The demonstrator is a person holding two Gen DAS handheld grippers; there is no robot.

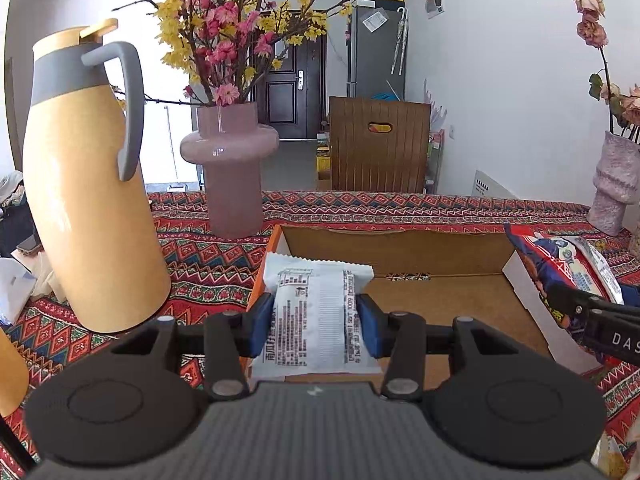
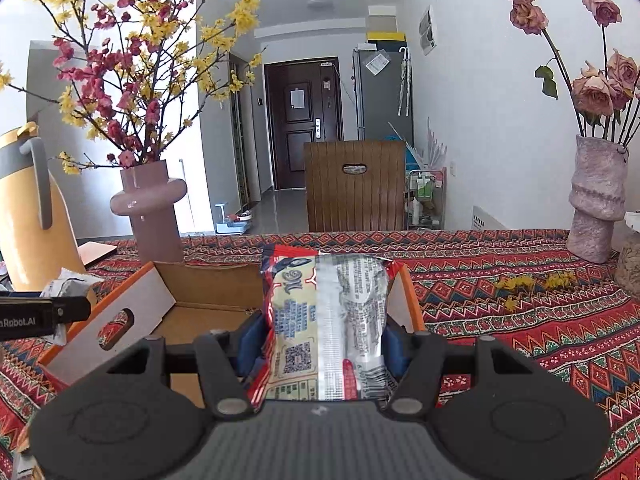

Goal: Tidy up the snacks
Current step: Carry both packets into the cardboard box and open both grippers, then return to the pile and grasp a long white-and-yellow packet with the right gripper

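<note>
Box (image 1: 400,252): open cardboard, on patterned cloth (image 1: 440,206), empty inside.
Left gripper (image 1: 316,320): pads pinching white snack packet (image 1: 316,312), above box's left end.
Right gripper (image 2: 320,344): clamping red snack packet (image 2: 324,320), above box's right end.

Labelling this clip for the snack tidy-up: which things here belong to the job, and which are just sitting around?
Job: white snack packet in left gripper; red snack packet in right gripper; cardboard box.

Bystanders: yellow jug; pink vase; rose vase; chair.
</note>
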